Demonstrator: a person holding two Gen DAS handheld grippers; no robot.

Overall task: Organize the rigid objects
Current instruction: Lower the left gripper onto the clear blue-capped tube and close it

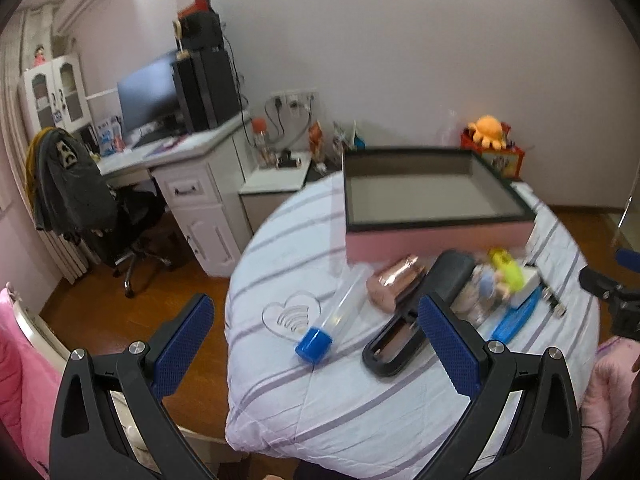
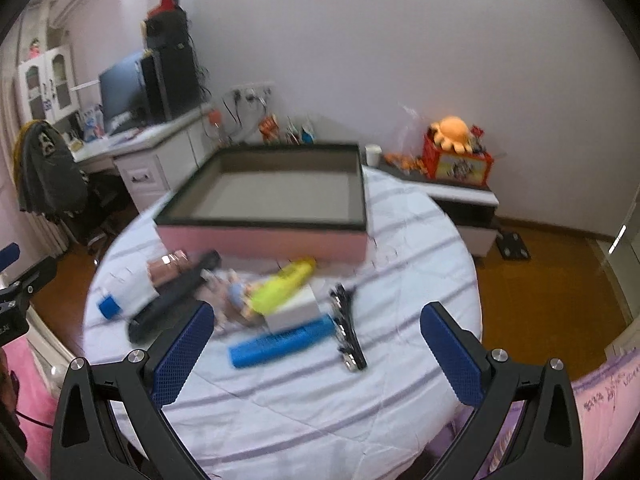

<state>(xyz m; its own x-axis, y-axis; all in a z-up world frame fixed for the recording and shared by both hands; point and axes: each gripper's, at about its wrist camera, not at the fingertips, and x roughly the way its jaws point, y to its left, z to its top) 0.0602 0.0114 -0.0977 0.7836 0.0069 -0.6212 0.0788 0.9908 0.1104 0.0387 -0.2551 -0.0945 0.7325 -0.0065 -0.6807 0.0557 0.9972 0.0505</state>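
- Left wrist view alone shows a clear heart-shaped piece (image 1: pixel 291 314) beside the clear tube (image 1: pixel 335 309) with its blue cap, near the left edge of the striped bedcover (image 1: pixel 360 392).
- Right wrist view alone shows the whole black hair clip (image 2: pixel 347 330) and the blue comb (image 2: pixel 280 343); this view is blurred.
- Both views show the pink box (image 1: pixel 436 200), open and empty, at the far side of the bedcover, with the objects lined along its near wall: copper roll (image 1: pixel 396 282), black case (image 1: pixel 416 312), doll (image 1: pixel 500 276), white block (image 2: pixel 294 312).
- Left gripper (image 1: pixel 316 344): fingers wide apart, holding nothing, raised over the tube cap.
- Right gripper (image 2: pixel 316 346): fingers wide apart, empty, raised above the comb.
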